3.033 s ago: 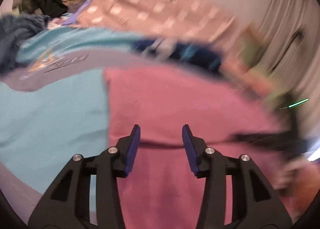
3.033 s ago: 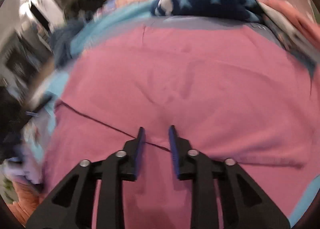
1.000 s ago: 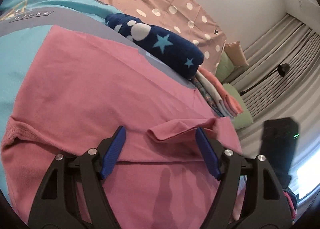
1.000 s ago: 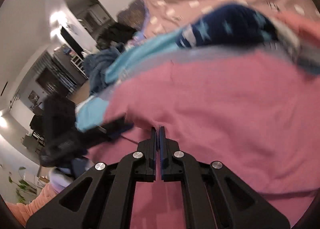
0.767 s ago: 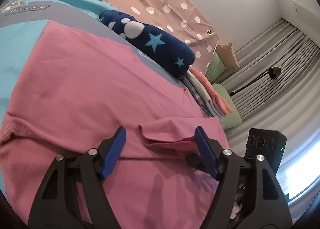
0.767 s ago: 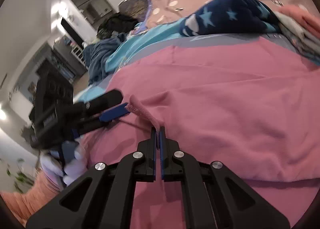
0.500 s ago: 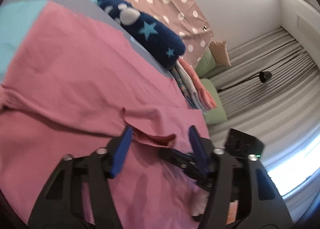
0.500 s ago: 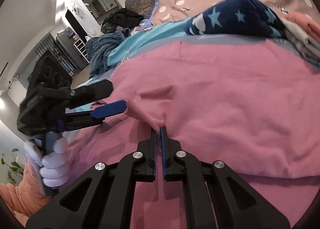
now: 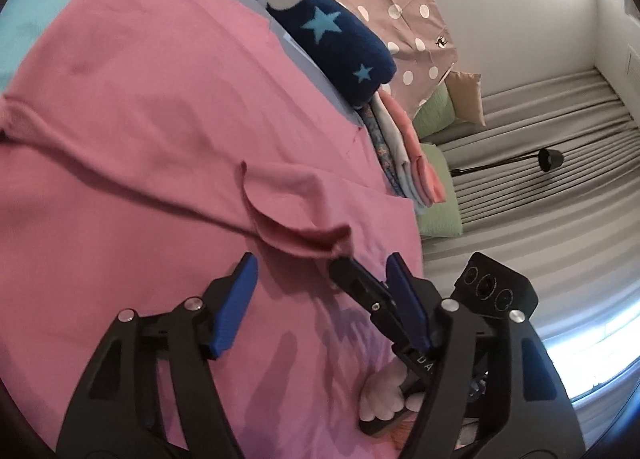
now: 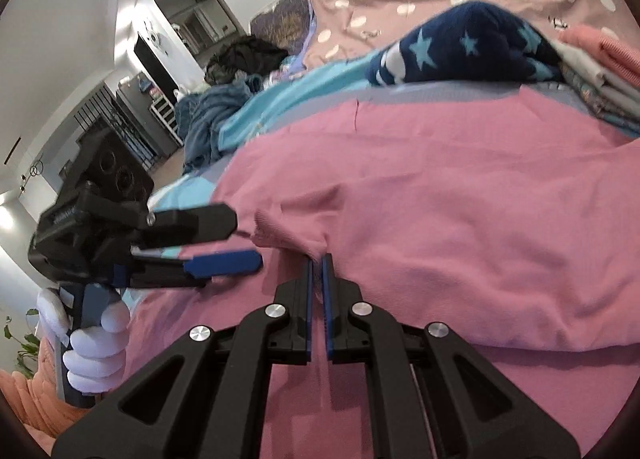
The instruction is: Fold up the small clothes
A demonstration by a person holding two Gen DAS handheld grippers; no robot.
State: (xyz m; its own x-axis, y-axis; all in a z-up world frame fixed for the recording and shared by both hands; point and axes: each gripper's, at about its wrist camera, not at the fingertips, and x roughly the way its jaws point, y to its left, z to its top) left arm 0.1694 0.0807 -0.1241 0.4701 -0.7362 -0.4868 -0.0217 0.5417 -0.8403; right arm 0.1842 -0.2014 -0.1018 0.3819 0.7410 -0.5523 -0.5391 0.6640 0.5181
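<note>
While a raised fold of the pink garment (image 10: 440, 195) is pinched by the right gripper (image 10: 317, 259), jaws of the left gripper (image 9: 320, 275) being opened just beside it, nothing clamped.

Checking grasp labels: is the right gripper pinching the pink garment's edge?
Yes, the right gripper has its jaws shut on a raised fold of the pink garment.

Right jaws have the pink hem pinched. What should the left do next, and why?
Probably ease the left gripper forward onto the lifted hem of the pink garment and close. Its jaws are opening with no cloth between them, while the right gripper alone holds that edge.
</note>
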